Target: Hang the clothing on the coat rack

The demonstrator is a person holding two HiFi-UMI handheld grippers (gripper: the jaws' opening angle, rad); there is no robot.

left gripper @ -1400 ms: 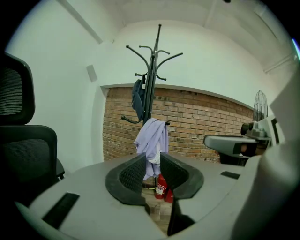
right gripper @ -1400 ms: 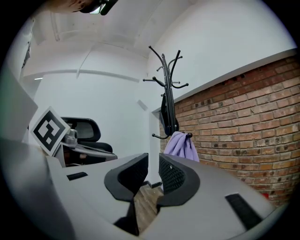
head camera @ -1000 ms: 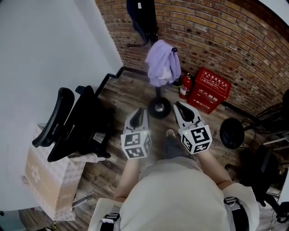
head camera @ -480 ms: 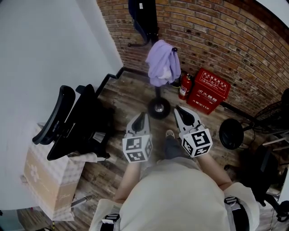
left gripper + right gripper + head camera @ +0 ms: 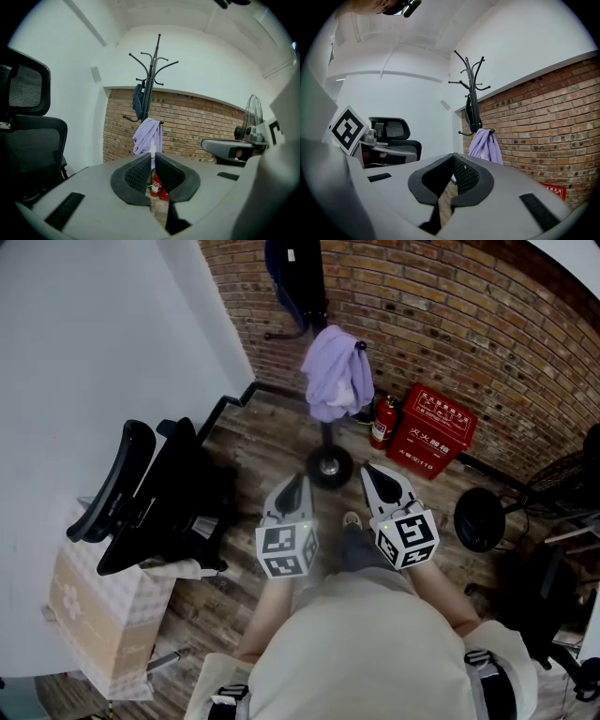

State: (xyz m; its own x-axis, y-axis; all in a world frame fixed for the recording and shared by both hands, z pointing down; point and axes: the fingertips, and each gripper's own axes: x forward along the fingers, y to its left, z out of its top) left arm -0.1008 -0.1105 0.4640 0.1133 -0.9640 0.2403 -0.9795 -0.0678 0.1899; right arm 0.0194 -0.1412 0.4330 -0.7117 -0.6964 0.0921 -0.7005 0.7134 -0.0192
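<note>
A lavender garment point(image 5: 333, 371) hangs from a low hook of the black coat rack point(image 5: 330, 465), which stands against the brick wall. It shows too in the left gripper view point(image 5: 147, 136) and the right gripper view point(image 5: 485, 145). A dark garment point(image 5: 138, 101) hangs higher on the rack. My left gripper point(image 5: 292, 486) and right gripper point(image 5: 377, 470) are held side by side in front of me, well short of the rack. Both are shut with nothing between the pads; the right one's jaws have just been closing.
A black office chair point(image 5: 150, 493) stands to the left with a cardboard box point(image 5: 103, 615) behind it. A red fire-equipment box point(image 5: 433, 427) and an extinguisher point(image 5: 382, 418) sit by the wall to the right of the rack. A fan point(image 5: 562, 484) and a round black base point(image 5: 480, 517) are further right.
The right gripper's jaws have come together. Both grippers stay almost in place, and the garments on the rack have not moved.
</note>
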